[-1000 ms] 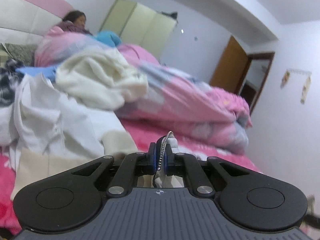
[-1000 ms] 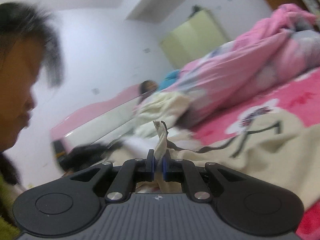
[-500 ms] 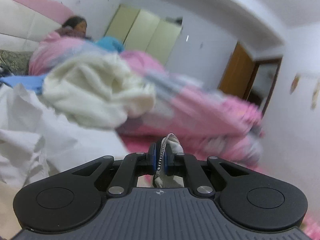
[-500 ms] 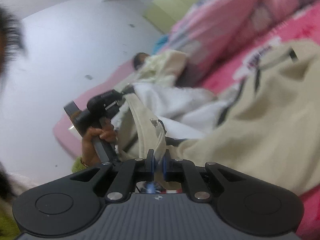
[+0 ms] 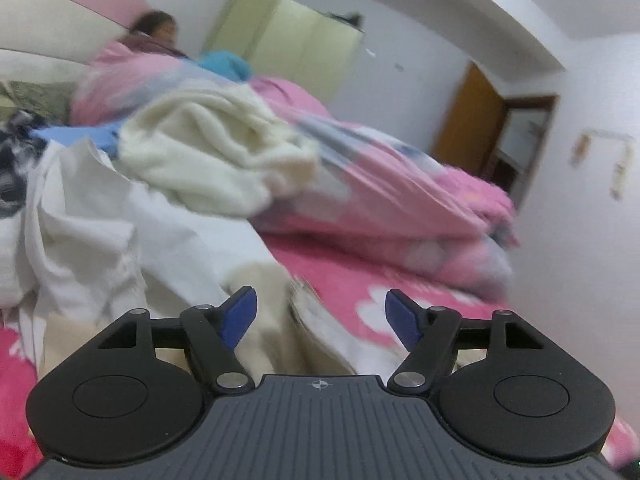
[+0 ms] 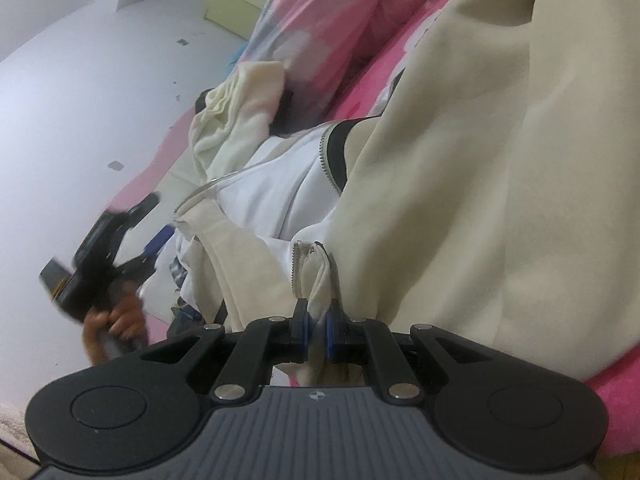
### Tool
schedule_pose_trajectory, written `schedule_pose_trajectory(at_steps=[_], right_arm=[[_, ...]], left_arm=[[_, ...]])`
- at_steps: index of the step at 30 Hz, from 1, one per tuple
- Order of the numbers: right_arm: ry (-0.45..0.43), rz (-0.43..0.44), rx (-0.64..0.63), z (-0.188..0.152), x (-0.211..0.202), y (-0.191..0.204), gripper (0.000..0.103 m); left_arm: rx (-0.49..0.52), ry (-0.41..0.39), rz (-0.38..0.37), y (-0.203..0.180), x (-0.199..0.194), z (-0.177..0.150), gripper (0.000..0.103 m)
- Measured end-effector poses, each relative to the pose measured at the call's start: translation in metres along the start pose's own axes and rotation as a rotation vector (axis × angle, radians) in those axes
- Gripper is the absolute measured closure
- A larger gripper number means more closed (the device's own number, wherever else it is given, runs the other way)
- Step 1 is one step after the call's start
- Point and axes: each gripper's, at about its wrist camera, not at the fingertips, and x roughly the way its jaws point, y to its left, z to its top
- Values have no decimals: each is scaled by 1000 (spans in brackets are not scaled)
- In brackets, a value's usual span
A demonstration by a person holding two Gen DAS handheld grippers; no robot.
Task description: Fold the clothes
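Where the left gripper [image 5: 320,316] gapes wide over the bed [image 5: 392,280], holds nothing; beige jacket [image 5: 276,320] just ahead and below, zipper edge between the blue pads [image 5: 240,314], clothes pile [image 5: 200,160] beyond. Seen from the right: right gripper [image 6: 316,326] pinched tight on the jacket's zipper corner, jacket [image 6: 500,160] spreading forward and rightward, left gripper off left, beside the far hem. Nearer hold: right.

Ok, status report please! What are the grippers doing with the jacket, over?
Left hand-held gripper open, holding nothing. Right hand-held gripper shut on beige jacket at its zipper edge. Pile of other clothes lies just beyond on the bed.
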Motion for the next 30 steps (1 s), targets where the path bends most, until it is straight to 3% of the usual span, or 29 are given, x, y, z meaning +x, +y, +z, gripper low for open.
schedule_pose_trajectory(at_steps=[7,11,15,17,22,24,30], right_arm=[[-9,82,-9,-5,-5,-11,95],[-11,108,-19,-4,-8,-12,95],[-25,121,-22,-7,-15,-13,95],[-36,125,-22,-9,-19,-13,95],[-41,148,-10,-19,-26,-14,95],[-39,123,-46,-21,-26,-8,94],[-55,16,-173,-8,-25,13,84]], left_arm=[[-45,279,-186,-28,-3,-53,31],[-136,414,-194,-41,25,-91,32],[-196,451,-151,-49,45,-110,34],[-180,473,-123,-53,53,-115,36],[-113,510,-66,-65,69,-124,58],[-68,509,-53,-72,70,-126,76],[32,490,-21,-80,66,-131,84]])
